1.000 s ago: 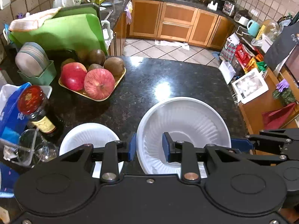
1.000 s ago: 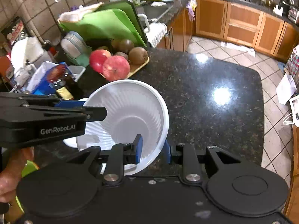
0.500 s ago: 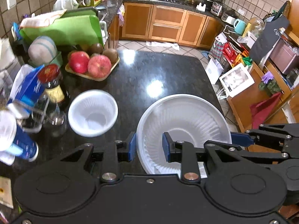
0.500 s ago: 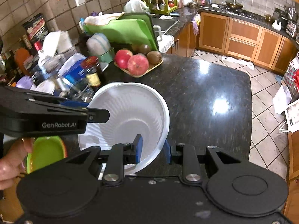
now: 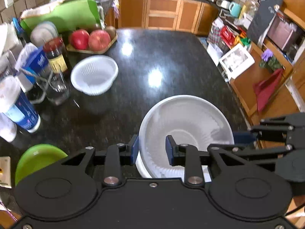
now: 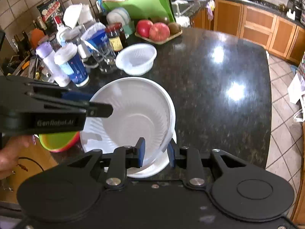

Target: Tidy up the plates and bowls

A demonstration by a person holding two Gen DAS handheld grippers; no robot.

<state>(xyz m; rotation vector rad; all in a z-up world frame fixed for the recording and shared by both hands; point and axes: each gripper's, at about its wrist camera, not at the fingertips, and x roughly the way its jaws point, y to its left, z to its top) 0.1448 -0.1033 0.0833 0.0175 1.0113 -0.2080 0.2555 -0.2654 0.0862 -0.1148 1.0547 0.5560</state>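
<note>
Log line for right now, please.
left tool: gripping big white bowl | right tool: gripping same bowl | small white bowl: on counter

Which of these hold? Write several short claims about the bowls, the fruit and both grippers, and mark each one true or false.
1. Both grippers grip the rim of the large white ribbed plastic bowl. True: the left gripper and the right gripper each straddle it.
2. The small white ribbed bowl sits inside the large one. False: it stands apart on the black granite counter.
3. Red apples lie on a tan tray. True.
4. The lime green bowl is upside down. False: its hollow faces up.
5. The tall drinking glass stands inside the small bowl. False: it stands beside it.
</note>
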